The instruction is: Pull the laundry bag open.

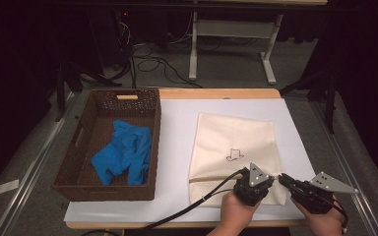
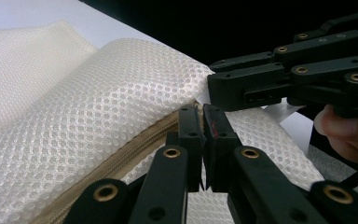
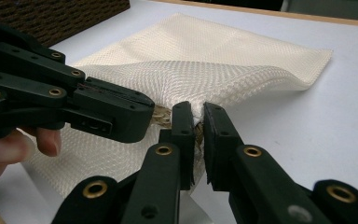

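A cream mesh laundry bag point(image 1: 234, 147) lies flat on the white table sheet point(image 1: 177, 147), right of centre, its near right corner lifted where two hand-held grippers meet it. The left gripper point(image 1: 270, 179), held in the person's left hand point(image 1: 236, 211) at the near edge of the table, is clenched on the bag's near edge; in the left gripper view its black jaws pinch the fabric right at the tan zipper band point(image 2: 121, 158), with the honeycomb mesh bulging up to the left of them. The right gripper point(image 1: 281, 178), in the right hand point(image 1: 325, 221) just to the right, is likewise closed on the same corner of the bag; in the right gripper view its jaws nip a fold of mesh beside the zipper end, and the left gripper reaches in from the left, touching or nearly touching the same spot. The two grippers' tips sit just beside each other at the bag's near right corner. A small dark line drawing point(image 1: 234, 155) marks the middle of the bag. To the left of the bag, a dark brown wicker basket point(image 1: 74, 177) stands on the table's left side with a crumpled blue cloth point(image 1: 125, 152) inside it. A black cable point(image 1: 197, 201) trails from the left gripper toward the near edge.
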Demonstrator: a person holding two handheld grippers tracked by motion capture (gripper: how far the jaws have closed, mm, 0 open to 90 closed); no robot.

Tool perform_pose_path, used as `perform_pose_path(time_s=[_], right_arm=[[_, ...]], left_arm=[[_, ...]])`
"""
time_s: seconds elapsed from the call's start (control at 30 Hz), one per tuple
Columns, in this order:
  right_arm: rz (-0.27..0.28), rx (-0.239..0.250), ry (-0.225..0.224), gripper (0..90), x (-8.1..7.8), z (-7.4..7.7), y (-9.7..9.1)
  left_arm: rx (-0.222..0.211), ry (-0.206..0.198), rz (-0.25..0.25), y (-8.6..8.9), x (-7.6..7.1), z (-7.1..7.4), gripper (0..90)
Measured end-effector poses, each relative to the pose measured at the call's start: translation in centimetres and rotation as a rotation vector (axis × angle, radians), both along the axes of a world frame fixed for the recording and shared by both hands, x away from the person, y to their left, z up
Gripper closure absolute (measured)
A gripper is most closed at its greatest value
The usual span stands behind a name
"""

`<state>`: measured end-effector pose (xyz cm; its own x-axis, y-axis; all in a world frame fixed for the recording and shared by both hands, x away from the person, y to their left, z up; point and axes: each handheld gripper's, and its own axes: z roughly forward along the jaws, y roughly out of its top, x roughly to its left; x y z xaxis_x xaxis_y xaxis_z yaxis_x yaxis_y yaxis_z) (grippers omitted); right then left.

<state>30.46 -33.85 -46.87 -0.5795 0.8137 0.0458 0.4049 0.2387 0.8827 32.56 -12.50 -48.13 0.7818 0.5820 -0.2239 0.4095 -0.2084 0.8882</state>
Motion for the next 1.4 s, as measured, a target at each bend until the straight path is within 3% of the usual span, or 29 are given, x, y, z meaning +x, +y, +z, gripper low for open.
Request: perform_pose_path(time_s=[0.4, 0.57, 0.67, 0.93, 1.13, 1.27, 1.4], right_arm=[[0.003, -0.004, -0.001, 85.0, 0.2, -0.1, 0.2], [0.019, -0.016, -0.011, 85.1, -0.3, 0.1, 0.7], [0.022, -0.009, -0.011, 85.1, -0.2, 0.1, 0.5], [0.014, -0.007, -0.008, 85.0, 0.2, 0.0, 0.5], [0.015, -0.015, -0.009, 85.2, 0.1, 0.1, 0.7], [0.029, -0.031, -0.023, 85.2, -0.2, 0.3, 1.0], [0.035, -0.04, -0.016, 85.3, -0.2, 0.1, 1.2]], left_arm=[[0.008, -0.004, 0.014, 0.2, 0.0, 0.1, 86.8], [-0.008, 0.034, 0.042, 0.5, 0.2, -0.1, 86.8], [0.003, 0.014, 0.037, 0.5, -0.1, 0.2, 86.8], [-0.01, 0.014, 0.024, 0.5, -0.1, 0.2, 86.9], [0.006, 0.003, 0.033, 0.6, 0.0, 0.2, 86.8], [0.009, 0.007, 0.041, 0.8, 0.3, 0.1, 86.8], [0.003, 0.038, 0.055, 0.8, 0.5, -0.2, 86.8]])
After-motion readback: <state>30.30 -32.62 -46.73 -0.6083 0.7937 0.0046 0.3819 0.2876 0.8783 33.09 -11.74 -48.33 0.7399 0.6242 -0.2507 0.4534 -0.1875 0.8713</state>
